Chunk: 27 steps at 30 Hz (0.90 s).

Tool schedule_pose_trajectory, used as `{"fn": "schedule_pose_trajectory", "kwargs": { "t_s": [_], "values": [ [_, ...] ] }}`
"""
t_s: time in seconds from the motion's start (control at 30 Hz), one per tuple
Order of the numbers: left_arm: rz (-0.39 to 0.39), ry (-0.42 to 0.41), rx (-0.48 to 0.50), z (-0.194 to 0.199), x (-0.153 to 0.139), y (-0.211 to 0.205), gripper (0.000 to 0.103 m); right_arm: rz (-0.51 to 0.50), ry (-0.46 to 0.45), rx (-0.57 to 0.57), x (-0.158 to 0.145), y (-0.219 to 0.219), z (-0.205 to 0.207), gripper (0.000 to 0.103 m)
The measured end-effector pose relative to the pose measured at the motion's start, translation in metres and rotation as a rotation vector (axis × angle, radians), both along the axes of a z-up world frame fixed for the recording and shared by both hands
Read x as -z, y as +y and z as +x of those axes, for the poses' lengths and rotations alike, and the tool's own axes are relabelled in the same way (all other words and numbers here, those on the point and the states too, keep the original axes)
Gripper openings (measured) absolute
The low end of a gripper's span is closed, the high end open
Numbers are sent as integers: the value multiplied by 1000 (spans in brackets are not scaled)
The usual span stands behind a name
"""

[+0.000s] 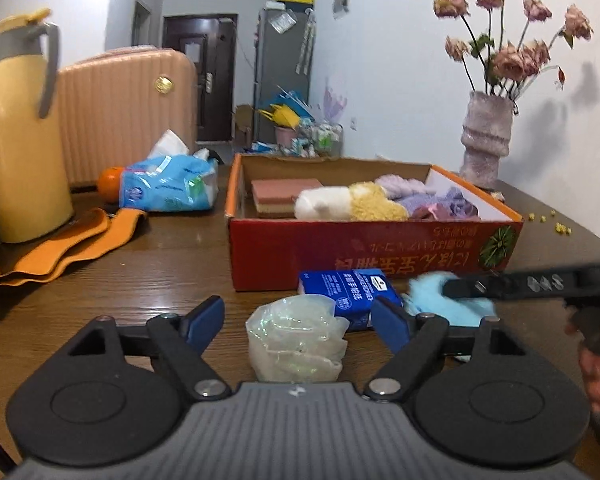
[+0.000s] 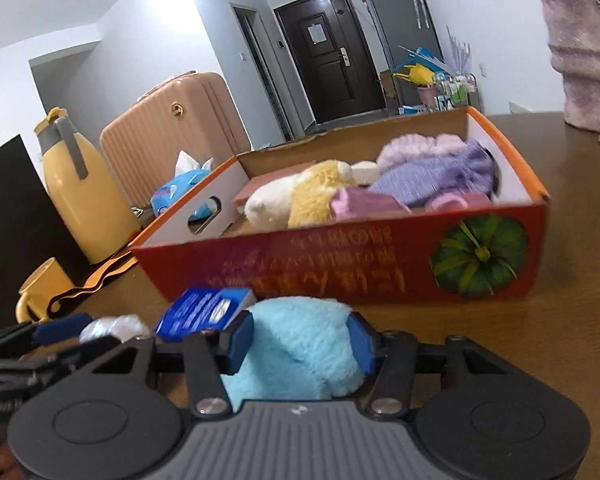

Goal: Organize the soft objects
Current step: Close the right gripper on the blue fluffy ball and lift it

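A red cardboard box (image 1: 340,248) on the wooden table holds a pink sponge (image 1: 286,194), a white and yellow plush (image 1: 348,202) and purple knitwear (image 1: 432,200). In front of it lie a clear crumpled plastic bag (image 1: 296,340), a blue tissue pack (image 1: 348,292) and a light blue fluffy cloth (image 2: 300,344). My left gripper (image 1: 298,320) is open with a finger on each side of the plastic bag. My right gripper (image 2: 300,340) is shut on the fluffy cloth, and its finger (image 1: 500,284) shows in the left wrist view. The box also shows in the right wrist view (image 2: 340,264).
A yellow thermos (image 1: 20,132), an orange cloth (image 1: 68,244), a blue tissue bag (image 1: 168,184), an orange (image 1: 110,182) and a pink suitcase (image 1: 128,116) are at the left. A vase of dried roses (image 1: 486,136) stands at the back right. A yellow mug (image 2: 40,292) sits at the table's left.
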<state>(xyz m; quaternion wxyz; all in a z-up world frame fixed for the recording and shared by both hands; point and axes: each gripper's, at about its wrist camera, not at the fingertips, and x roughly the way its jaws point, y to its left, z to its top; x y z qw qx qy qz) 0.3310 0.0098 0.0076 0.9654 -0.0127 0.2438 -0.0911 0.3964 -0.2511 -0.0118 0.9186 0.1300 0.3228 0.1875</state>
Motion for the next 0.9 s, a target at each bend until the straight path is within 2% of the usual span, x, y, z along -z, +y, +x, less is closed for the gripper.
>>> {"fn": "schedule_pose_trajectory", "kwargs": {
  "t_s": [0.13,0.3,0.43,0.5,0.6,0.63,0.7,0.77,0.9],
  "values": [
    [-57,2,42,-21,-6,5,85,7,0,68,0,-11,-42,51],
    [-173,23,230,-53,-8,-7,85,38,16,111,-5,-21,-81,53],
    [-213,74,336,-67,-1,-28,85,53,-36,80,-14,-30,-101,53],
    [-190,107,339,-67,7,-45,85,52,-31,96,-11,-37,-101,54],
    [-188,150,307,-59,14,-61,74,51,9,106,2,-44,-93,52],
    [-208,173,302,-56,15,-64,67,45,9,103,3,-45,-92,51],
    [-248,208,292,-51,18,-65,61,83,4,66,7,-46,-93,42],
    [-276,234,263,-45,23,-62,43,137,38,29,12,-45,-96,34],
    [-321,268,228,-42,28,-48,40,158,38,-40,9,-39,-115,31]
  ]
}}
